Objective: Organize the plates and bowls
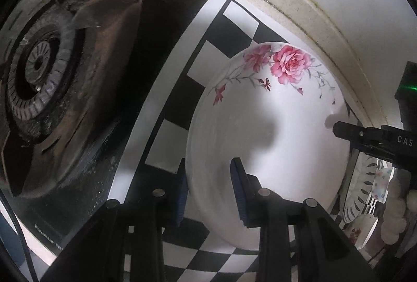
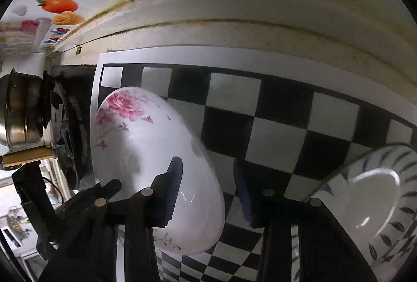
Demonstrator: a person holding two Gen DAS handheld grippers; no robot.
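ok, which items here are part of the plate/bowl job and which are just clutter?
Job:
- rose plate
- blue-leaf bowl
- left hand-held gripper
- right hand-held gripper

Clutter:
- gas burner
- checkerboard mat
- metal pot
- fruit wall stickers

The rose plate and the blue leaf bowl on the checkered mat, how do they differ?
The rose plate carries pink flowers near one edge on plain white; the blue leaf bowl has dark blue leaves all around its wall. The rose plate looks shallow, the blue leaf bowl deeper. Both grippers' fingers straddle the rose plate's rim; nothing touches the blue leaf bowl. Both are white glazed dishes on the checkered mat.
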